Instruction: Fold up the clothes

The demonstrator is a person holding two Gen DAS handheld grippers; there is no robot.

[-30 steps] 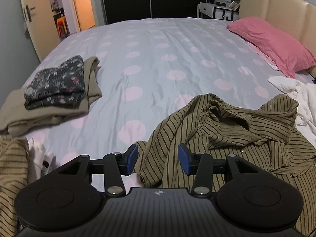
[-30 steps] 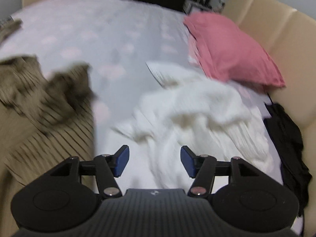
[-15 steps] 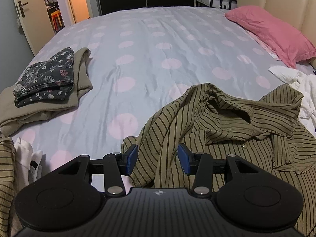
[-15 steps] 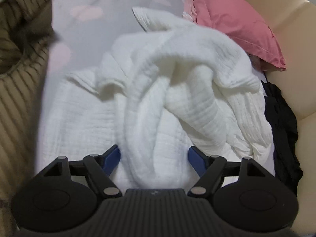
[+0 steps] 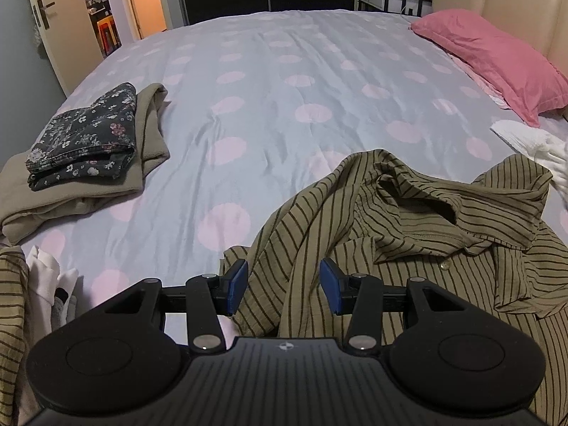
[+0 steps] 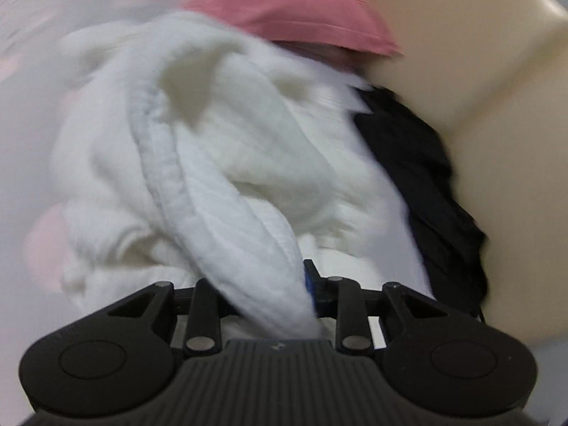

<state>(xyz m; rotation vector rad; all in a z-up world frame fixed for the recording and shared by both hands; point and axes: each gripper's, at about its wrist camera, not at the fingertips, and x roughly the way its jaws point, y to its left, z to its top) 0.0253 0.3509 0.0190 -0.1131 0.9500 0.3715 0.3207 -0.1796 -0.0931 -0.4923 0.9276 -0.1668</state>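
Left wrist view: left gripper [image 5: 283,285] level, low over the bed [image 5: 284,81], jaws apart and holding nothing; striped shirt [image 5: 408,230] crumpled at 3 o'clock.
Right wrist view: right gripper [image 6: 273,294] pitched down, jaws clamped on white garment [image 6: 227,163]; pink pillow [image 6: 284,7] at 12 o'clock.

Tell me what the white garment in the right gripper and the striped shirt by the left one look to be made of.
White garment: soft crinkled cotton gauze, judging by its fine ribbed texture; the blur leaves it open. Striped shirt: thin matte woven cloth, perhaps cotton or linen, olive with dark stripes, creasing sharply.
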